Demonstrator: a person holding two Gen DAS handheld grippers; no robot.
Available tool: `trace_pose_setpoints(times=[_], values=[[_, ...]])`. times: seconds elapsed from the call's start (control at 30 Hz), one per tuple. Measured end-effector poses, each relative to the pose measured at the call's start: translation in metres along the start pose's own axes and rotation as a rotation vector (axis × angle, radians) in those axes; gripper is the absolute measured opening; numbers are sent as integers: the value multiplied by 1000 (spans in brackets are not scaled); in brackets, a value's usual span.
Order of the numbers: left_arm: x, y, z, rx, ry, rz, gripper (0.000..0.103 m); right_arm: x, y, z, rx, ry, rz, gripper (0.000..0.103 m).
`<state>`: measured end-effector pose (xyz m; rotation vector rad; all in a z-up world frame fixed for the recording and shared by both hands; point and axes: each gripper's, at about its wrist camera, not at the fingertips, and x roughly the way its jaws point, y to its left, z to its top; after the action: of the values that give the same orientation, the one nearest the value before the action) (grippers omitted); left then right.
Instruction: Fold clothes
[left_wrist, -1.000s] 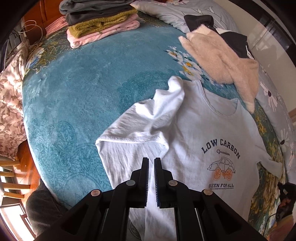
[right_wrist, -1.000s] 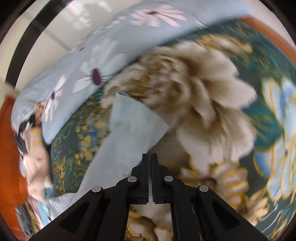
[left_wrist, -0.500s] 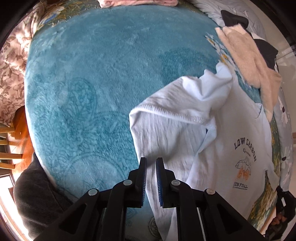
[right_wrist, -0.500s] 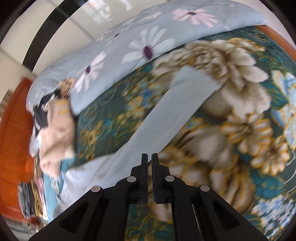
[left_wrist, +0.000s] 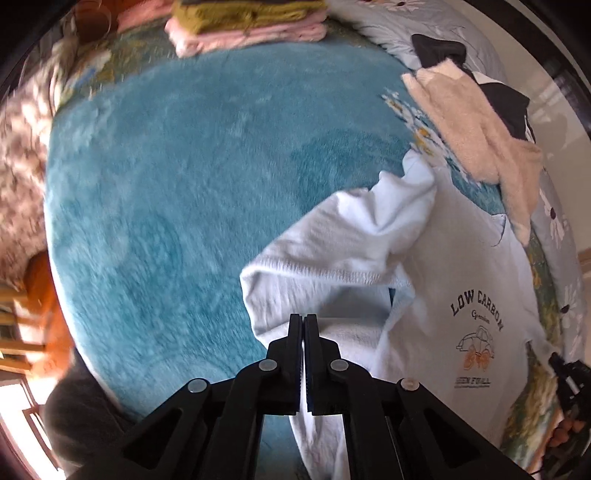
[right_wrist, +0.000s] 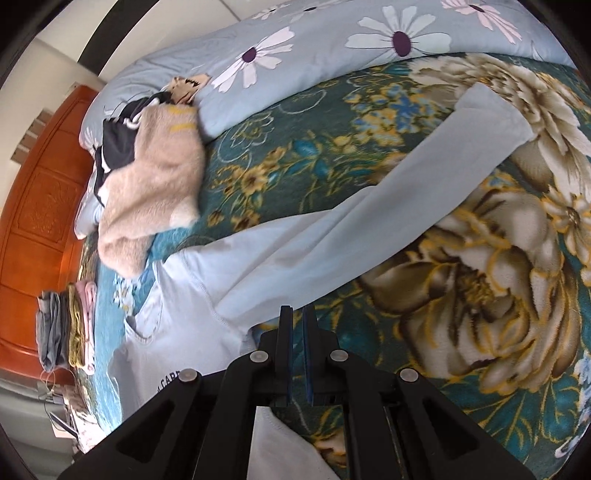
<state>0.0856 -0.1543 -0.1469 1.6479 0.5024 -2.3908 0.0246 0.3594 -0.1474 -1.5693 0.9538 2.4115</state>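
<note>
A white T-shirt (left_wrist: 461, 266) printed "LOW CARBON" lies face up on a teal blanket (left_wrist: 184, 184). Its left sleeve (left_wrist: 351, 236) is raised and bunched over the chest. My left gripper (left_wrist: 303, 321) is shut on the shirt's fabric just below that sleeve, and white cloth shows between its fingers. In the right wrist view the same shirt (right_wrist: 192, 332) stretches its other sleeve (right_wrist: 406, 206) flat across the flowered blanket. My right gripper (right_wrist: 297, 314) sits at the underarm below that sleeve, shut with a thin slit, and shirt cloth runs beneath it.
A stack of folded clothes (left_wrist: 243, 22) stands at the far end of the bed. A fluffy beige garment (left_wrist: 480, 122) and a dark garment (left_wrist: 506, 99) lie beside the shirt's collar, against a daisy-print duvet (right_wrist: 332, 55). A wooden headboard (right_wrist: 37, 192) is at the left.
My left gripper closed from a narrow gap to shut on the shirt, and its sleeve bunched up. My right gripper drew back from the sleeve end to the underarm.
</note>
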Motion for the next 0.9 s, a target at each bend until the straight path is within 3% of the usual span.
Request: trace_pose_setpoints(times=[0.07,0.13,0.27,0.33,0.47,0.63,0.7,0.77,0.83,0.9], values=[[-14,-8,9,71,-72,59,1,2,6,-1,-10,10,0,4],[-38,-7,27,150,-194,148,1,5,14,-4,-23,18,-1,4],[-80,-19,46,346,-476,428,1,7,29,-8,-55,25,0,4],[-76,-12,50,383,-451,432,2,10,37,-11,-71,29,-3,4],[-25,4,26,345,-233,364,2,22,49,-18,-87,58,-7,4],[15,24,6,203,-30,183,5,38,61,-28,-113,103,-11,4],[11,36,8,130,-33,98,5,42,66,-31,-128,114,-15,4],[-1,55,12,30,-59,-27,16,45,70,-33,-134,121,-18,4],[-9,77,18,-47,-90,-97,38,48,73,-34,-138,127,-23,4],[-17,100,25,-120,-123,-144,43,51,75,-36,-142,134,-30,4]])
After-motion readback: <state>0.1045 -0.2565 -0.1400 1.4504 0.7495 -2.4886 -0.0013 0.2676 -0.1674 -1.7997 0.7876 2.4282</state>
